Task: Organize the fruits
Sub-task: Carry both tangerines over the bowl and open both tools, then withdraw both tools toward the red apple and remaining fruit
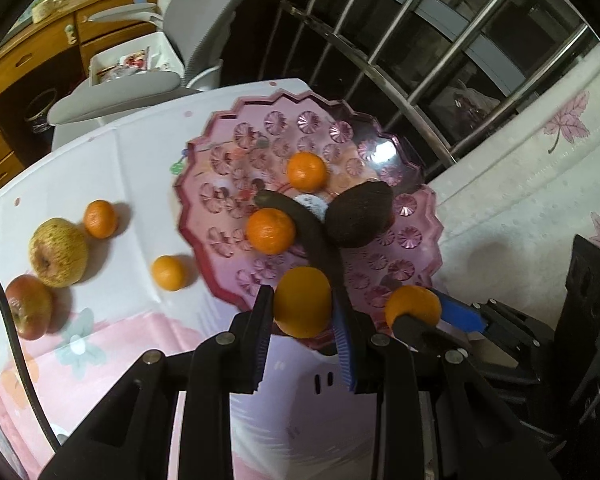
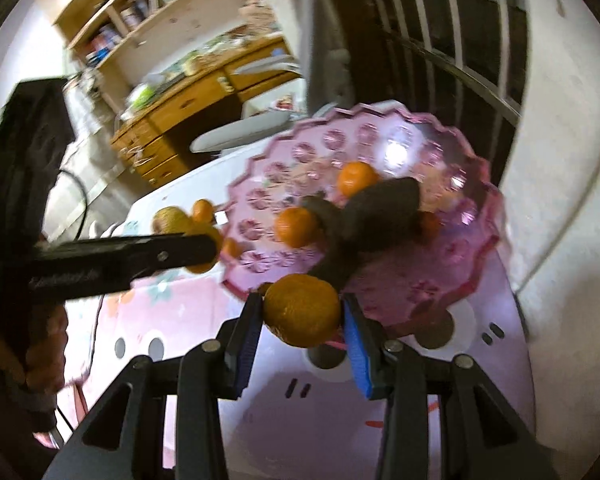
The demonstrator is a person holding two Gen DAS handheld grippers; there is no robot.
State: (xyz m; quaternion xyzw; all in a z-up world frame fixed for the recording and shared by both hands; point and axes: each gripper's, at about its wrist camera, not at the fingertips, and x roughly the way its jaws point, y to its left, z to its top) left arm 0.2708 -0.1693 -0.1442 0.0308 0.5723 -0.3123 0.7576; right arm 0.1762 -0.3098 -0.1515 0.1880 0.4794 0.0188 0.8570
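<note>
Orange mandarins sit clamped in both the left gripper (image 1: 303, 307) and the right gripper (image 2: 302, 312), near the pink bowl (image 1: 220, 268). Lettering on the gripper arm is too blurred to read.

bowl (image 1: 414, 204): translucent pink plastic, glossy, moulded with flower facets
mandarin (image 1: 303, 307): orange peel, finely pitted, soft sheen
avocado (image 1: 360, 216): dark skin, rough and matt
apple (image 1: 58, 258): yellowish skin, speckled, dull
table cover (image 1: 132, 184): smooth printed sheet, creased
left gripper (image 1: 303, 312): matt black plastic, ribbed blue pad
window bars (image 1: 416, 92): shiny metal
</note>
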